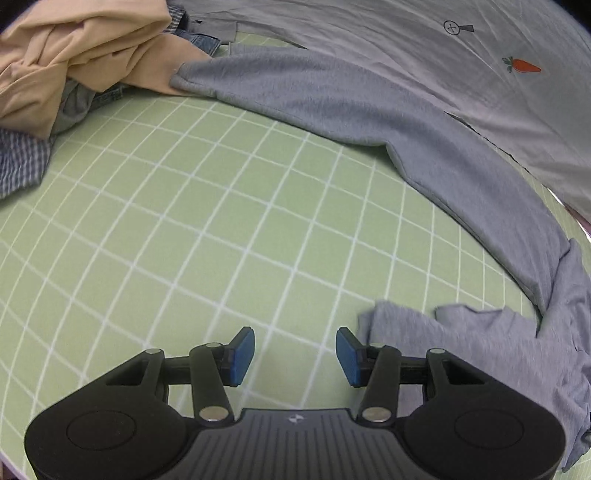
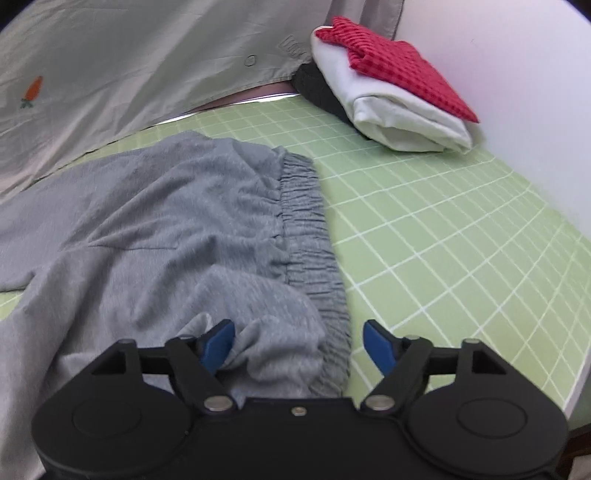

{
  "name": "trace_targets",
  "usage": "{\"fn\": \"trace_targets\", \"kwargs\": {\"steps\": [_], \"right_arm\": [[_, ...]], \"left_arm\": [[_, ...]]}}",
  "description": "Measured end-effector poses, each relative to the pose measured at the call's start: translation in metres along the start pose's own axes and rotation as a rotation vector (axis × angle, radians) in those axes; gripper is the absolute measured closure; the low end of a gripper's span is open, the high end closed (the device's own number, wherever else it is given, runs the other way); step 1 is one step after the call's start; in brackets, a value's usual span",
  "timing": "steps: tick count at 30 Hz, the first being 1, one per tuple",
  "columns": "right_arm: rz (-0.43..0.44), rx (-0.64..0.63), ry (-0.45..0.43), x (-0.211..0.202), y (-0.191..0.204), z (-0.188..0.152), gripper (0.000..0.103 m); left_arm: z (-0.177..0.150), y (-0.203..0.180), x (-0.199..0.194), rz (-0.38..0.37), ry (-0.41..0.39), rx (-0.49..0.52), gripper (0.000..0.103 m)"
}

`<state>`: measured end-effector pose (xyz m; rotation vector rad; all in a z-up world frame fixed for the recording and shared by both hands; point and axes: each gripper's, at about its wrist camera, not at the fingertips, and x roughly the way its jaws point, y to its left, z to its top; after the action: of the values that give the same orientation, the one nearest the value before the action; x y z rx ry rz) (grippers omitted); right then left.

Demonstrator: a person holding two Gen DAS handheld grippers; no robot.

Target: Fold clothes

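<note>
1. Green grid mat point(image 1: 221, 206) is covering the table, taking up most of both views.
2. Person's pale grey shirt point(image 1: 388, 33) w/ a small carrot motif point(image 1: 521, 65) is filling the far side.
3. Grey sweatpants point(image 2: 166, 221) are lying across the mat: in the right view the elastic waistband point(image 2: 314, 236) is running near-to-far, just left of centre; in the left view one leg point(image 1: 369, 110) is stretching far-left to near-right, w/ a rumpled end by my right-hand pad.
4. Pile of unfolded clothes, tan garment point(image 1: 74, 55) on top, is sitting far left; checked fabric point(image 1: 22, 162) is poking out at its near edge.
5. Folded stack is resting far right: red checked cloth point(image 2: 402, 70) on white point(image 2: 399, 122) on dark.
6. My right gripper point(image 2: 299, 345) is hovering wide open, jaws either side of the waistband's near end, not clamping; left pad is touching bunched fabric.
7. My left gripper point(image 1: 295, 356) is gaping open over bare mat, holding nothing.
</note>
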<state>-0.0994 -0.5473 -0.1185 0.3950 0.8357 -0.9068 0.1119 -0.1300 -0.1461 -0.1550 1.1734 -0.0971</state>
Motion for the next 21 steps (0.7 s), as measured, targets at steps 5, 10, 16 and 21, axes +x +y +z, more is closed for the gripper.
{"fn": "trace_targets", "kwargs": {"steps": [5,10,16,21], "right_arm": [[0.086,-0.02,0.06,0.01,-0.009,-0.004,0.025],[0.056,-0.03,0.03,0.018,-0.034,0.008,0.088],[-0.019,-0.046,-0.026,0.026,-0.066,0.026,0.089],[-0.042,-0.036,-0.038,0.036,-0.08,0.034,0.084]], "left_arm": [[-0.018,-0.008,-0.012,0.005,-0.032,-0.044,0.052],[-0.027,-0.012,-0.016,0.027,-0.063,-0.092,0.052],[-0.02,-0.025,-0.011,0.041,-0.083,-0.115,0.052],[-0.008,-0.06,0.008,-0.015,-0.053,-0.051,0.052]]}}
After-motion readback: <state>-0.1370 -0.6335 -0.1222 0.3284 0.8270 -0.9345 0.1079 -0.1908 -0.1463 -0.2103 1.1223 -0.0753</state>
